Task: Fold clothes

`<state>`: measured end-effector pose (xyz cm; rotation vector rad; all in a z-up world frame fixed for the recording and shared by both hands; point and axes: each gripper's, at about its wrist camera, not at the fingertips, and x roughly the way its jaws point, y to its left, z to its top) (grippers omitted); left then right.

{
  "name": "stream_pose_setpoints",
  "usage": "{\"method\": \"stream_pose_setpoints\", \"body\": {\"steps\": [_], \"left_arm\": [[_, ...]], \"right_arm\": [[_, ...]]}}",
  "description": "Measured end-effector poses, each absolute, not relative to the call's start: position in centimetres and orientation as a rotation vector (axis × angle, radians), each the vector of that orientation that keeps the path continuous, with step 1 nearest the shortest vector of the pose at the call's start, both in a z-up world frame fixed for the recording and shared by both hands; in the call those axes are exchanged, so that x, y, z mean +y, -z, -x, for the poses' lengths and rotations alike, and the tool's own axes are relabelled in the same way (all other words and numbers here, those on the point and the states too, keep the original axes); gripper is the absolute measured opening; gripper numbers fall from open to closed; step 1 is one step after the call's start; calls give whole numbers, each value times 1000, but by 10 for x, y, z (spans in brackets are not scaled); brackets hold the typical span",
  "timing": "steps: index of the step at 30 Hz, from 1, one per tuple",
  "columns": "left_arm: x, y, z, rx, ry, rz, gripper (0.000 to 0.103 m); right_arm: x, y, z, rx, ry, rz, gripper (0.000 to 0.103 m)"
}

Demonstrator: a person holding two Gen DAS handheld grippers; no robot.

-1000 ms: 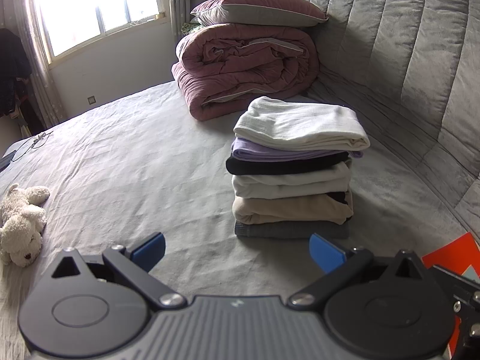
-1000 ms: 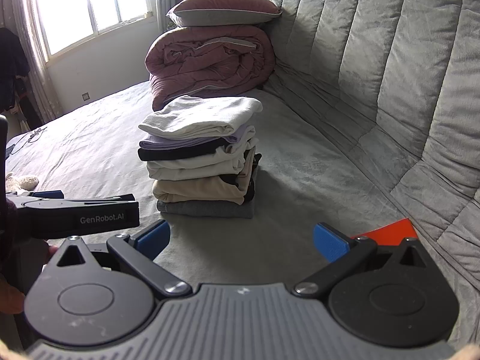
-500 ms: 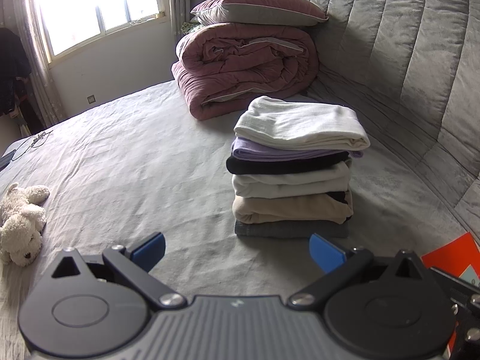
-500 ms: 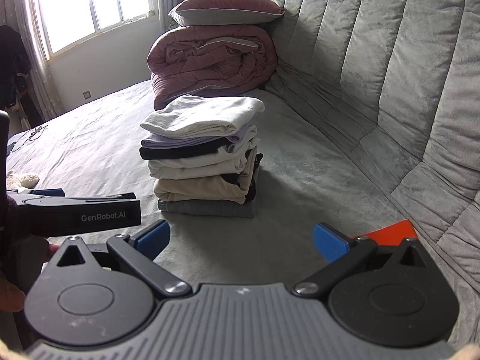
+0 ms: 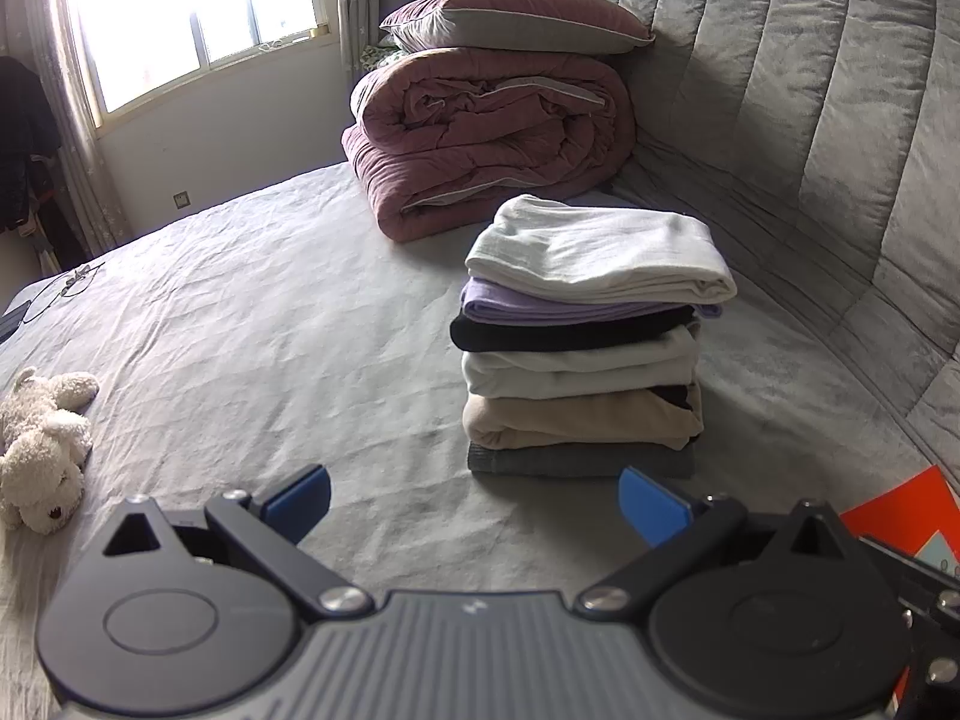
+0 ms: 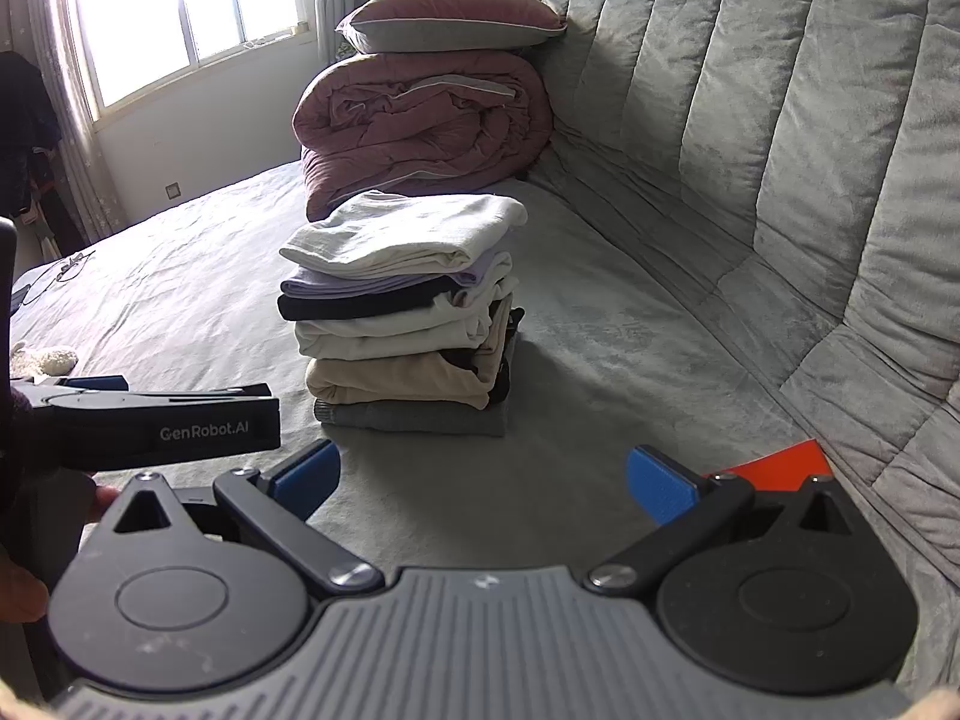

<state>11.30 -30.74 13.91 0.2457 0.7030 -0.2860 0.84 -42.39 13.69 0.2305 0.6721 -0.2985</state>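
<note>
A stack of folded clothes [image 5: 585, 336] [image 6: 405, 312] stands on the grey bed, with a white garment [image 5: 600, 252] on top and lilac, black, cream, beige and grey layers below. My left gripper [image 5: 474, 504] hovers in front of the stack, open and empty, blue pads wide apart. My right gripper [image 6: 483, 483] is also open and empty, a little before the stack and to its right. The left gripper's body [image 6: 156, 423] shows from the side at the left of the right wrist view, with a hand below it.
A rolled maroon quilt [image 5: 492, 132] with a pillow [image 5: 516, 18] on it lies behind the stack. The padded grey headboard [image 6: 780, 120] runs along the right. A plush toy [image 5: 42, 450] lies at the left, an orange sheet [image 5: 894, 510] at the right.
The right wrist view has shifted slightly, so the stack sits a little further right and higher. The left gripper is steady. Both stay open.
</note>
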Motion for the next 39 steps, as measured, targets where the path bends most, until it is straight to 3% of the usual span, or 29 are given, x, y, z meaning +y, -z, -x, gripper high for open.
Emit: {"method": "stream_pose_setpoints", "body": {"steps": [12,27,39], "left_arm": [[-296,-148,-97,721,288,-226,102],[-232,-197,-9,672,259,-167,102],[-197,-207,44,645,247,-139,102]], "right_arm": [[-419,-158,9,628,312,-206,103],[-365,-203,92,555,255,-160,103],[-328,-213,135,525,203,-140,103]]}}
